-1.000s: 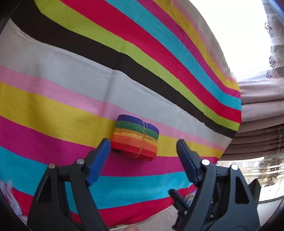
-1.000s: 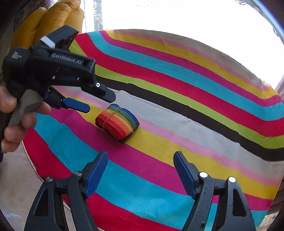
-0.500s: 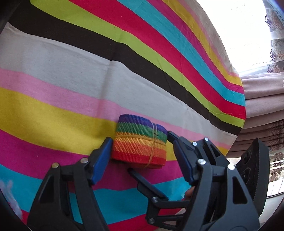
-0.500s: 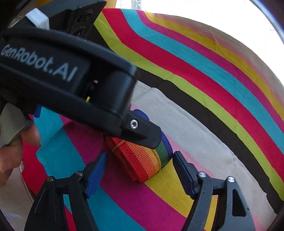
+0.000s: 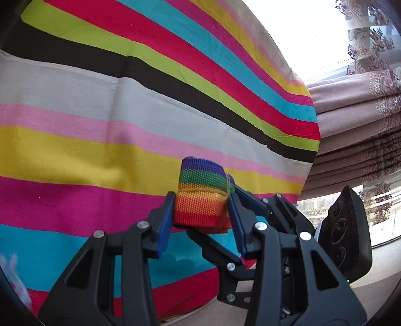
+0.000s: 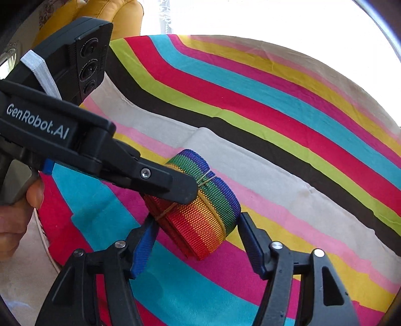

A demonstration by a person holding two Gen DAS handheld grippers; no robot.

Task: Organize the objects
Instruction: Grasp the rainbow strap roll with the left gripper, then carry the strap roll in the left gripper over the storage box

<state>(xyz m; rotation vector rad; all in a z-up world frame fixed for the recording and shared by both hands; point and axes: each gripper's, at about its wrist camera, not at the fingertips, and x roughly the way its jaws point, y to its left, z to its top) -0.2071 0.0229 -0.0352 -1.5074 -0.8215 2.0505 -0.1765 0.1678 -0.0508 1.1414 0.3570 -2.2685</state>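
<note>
Striped cloth (image 5: 105, 140) in bright bands covers the round table, with draped curtains (image 5: 358, 105) and a bright window behind it. Through my left wrist camera, my left gripper (image 5: 201, 213) has its blue pads on the two flat sides of the rainbow webbing roll (image 5: 203, 193), and its jaws are closing, squeezing the weave. The roll stands on edge, purple band up and red band down, low on the cloth over the magenta stripe. My right gripper's black body shows just behind it.

From my right wrist camera, a yellow cushion (image 6: 100, 15) sits past the table's far edge. The same roll (image 6: 200, 220) lies between the fingers of my right gripper (image 6: 198, 240); its jaws are closing too, but the pads are still apart from the roll on both sides. My left gripper (image 6: 175, 185) comes in from the left, one finger lying over the roll's top, and my hand (image 6: 17, 213) is on the trigger.

I judge the roll light, soft and springy, with a grippy weave. A thin elastic band (image 6: 205, 179) keeps it wound, so I would pinch across the flat sides, clear of that band.
</note>
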